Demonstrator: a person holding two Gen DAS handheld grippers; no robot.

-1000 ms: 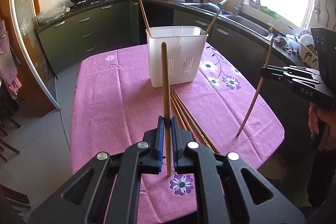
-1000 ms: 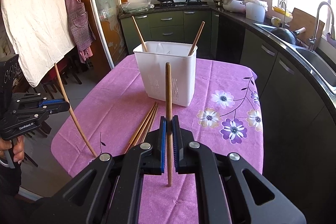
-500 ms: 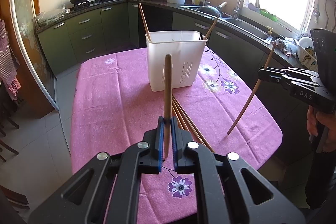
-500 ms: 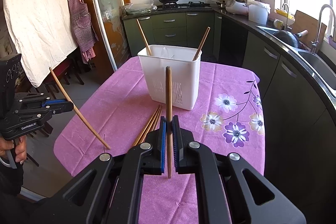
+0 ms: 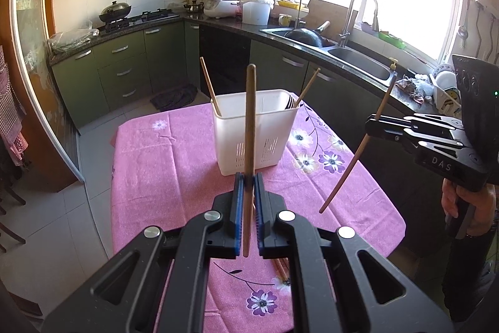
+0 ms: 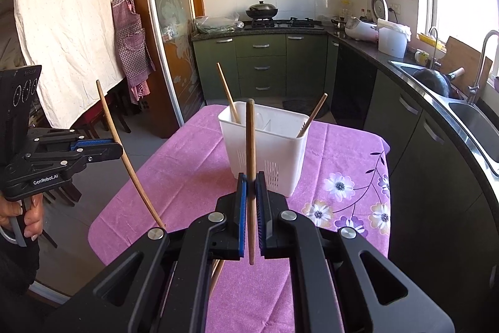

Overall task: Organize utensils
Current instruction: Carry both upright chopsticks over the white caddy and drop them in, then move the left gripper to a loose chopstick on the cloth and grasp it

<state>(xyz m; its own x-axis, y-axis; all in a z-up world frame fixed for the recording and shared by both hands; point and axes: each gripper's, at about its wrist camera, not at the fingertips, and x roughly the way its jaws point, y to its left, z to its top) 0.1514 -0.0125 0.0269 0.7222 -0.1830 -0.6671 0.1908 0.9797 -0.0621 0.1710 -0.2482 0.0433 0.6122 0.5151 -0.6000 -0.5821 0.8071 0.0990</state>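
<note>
1. My left gripper [image 5: 246, 192] is clenched on one chopstick [image 5: 249, 145], held upright, above the near part of the table [image 5: 149, 177].
2. Far centre: the white holder [image 5: 237, 127] stands on the pink cloth. One stick [image 5: 209, 88] leans at its left corner, another [image 5: 307, 86] at its right.
3. More loose sticks [image 5: 280, 266] lie on the cloth under my left gripper, mostly hidden.
4. My right gripper [image 6: 251, 192] is clenched on a second chopstick [image 6: 250, 152], upright, near the holder [image 6: 280, 145].
5. From the left view, my right gripper [image 5: 374, 122] is to the right, beyond the table's right edge; its stick [image 5: 358, 152] is tilted, with its lower tip over the cloth.
</note>
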